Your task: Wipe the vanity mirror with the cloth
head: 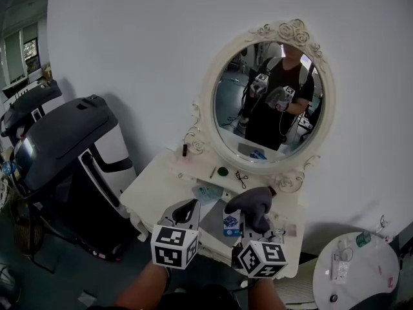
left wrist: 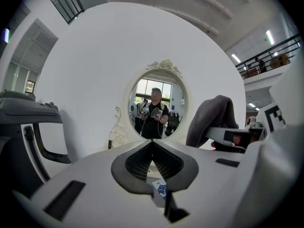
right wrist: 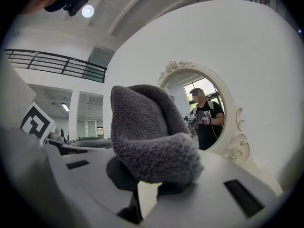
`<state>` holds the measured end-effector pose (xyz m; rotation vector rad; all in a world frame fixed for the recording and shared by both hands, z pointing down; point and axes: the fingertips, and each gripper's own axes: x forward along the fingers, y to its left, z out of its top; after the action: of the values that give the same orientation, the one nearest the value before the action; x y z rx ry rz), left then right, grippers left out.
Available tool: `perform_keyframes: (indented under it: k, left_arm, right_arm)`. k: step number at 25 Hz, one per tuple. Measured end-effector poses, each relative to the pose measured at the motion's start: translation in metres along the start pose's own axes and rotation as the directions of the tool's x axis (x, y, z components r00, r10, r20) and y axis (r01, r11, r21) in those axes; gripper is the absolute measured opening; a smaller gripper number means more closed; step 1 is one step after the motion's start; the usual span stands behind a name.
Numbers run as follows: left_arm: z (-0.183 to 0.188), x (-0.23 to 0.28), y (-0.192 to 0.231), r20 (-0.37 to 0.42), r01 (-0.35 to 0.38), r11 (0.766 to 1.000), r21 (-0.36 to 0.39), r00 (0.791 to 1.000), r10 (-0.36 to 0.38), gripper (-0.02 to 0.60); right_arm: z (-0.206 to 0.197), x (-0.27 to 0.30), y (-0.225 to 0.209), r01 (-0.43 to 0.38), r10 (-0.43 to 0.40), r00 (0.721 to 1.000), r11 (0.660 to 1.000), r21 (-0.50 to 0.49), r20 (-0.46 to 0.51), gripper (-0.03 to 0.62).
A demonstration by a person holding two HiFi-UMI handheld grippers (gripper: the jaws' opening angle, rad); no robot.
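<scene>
head view: below the vanity mirror (head: pixel 268 102), the right gripper (head: pixel 257 219) clamps the grey cloth (head: pixel 248 201); the left gripper (head: pixel 188 208), jaws together, holds nothing.

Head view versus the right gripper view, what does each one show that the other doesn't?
Only the head view shows the small items lying on the vanity table and the round side table off to the right. Only the right gripper view shows the ceiling light and the balcony railing high on the far side. Both show the mirror with the person reflected in it, and the cloth clamped in the right gripper, held clear of the glass.
</scene>
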<state>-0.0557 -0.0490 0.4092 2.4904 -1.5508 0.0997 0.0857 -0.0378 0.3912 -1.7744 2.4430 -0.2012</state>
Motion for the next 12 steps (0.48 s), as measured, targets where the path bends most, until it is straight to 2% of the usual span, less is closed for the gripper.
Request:
perform_keyframes:
  k: [6, 12]
  left_arm:
    - [-0.012, 0.024, 0.007, -0.035, 0.041, 0.999, -0.009, 0.999, -0.041, 0.006]
    - [-0.011, 0.067, 0.006, -0.066, 0.087, 0.996, 0.011, 0.994, -0.086, 0.006]
  right_arm:
    - [-0.007, 0.019, -0.02, 0.061, -0.061, 0.998, 0.998, 0.01, -0.017, 0.037]
    - [-0.008, 0.042, -0.062, 0.144, -0.143, 0.989, 0.989, 0.045, -0.022, 0.037]
